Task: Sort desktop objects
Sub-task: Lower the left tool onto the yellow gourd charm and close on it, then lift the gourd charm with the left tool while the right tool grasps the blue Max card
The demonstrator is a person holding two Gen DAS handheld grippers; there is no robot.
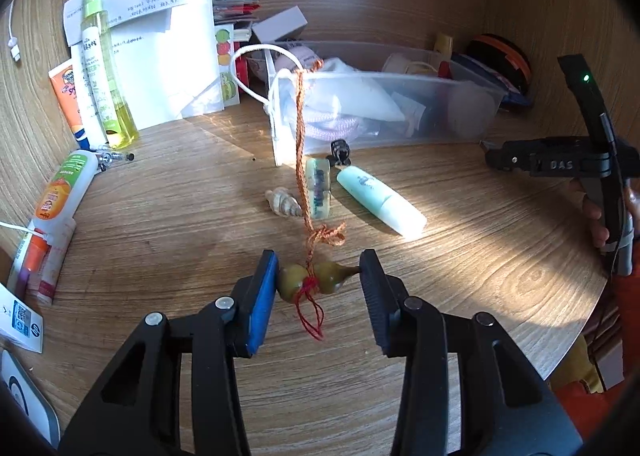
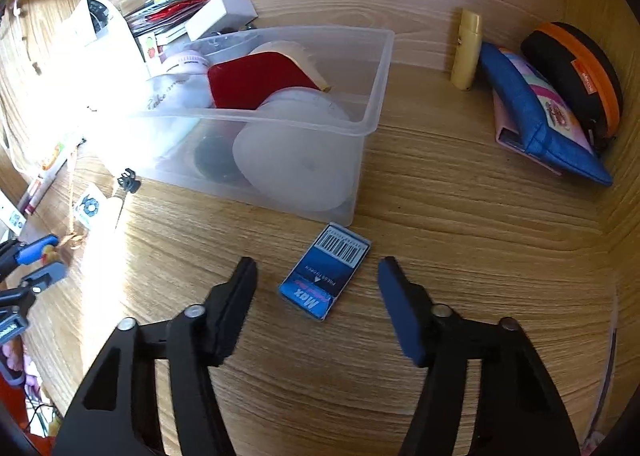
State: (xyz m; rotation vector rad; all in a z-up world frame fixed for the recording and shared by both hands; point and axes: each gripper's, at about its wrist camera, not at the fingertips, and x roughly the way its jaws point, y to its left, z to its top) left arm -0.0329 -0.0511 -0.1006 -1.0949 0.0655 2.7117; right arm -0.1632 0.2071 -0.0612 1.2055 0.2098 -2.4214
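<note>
While the left gripper (image 1: 319, 288) clamps a glossy gourd-shaped charm (image 1: 316, 279) on braided cord, grained wood counter (image 1: 460, 256) lies beneath. The right gripper (image 2: 318, 296) straddles a flat blue cardboard box (image 2: 325, 272), released.

"Max" shows in white on the small blue box (image 2: 326, 274), with "PRESS TO OPEN", an arrow and a barcode above it. The right gripper's body (image 1: 560, 164) carries raised letters "DAS". An "hp" logo sits on the white card (image 1: 22, 326), beside a QR code. The clear bin's (image 2: 376, 67) contents show script, possibly "Take".
</note>
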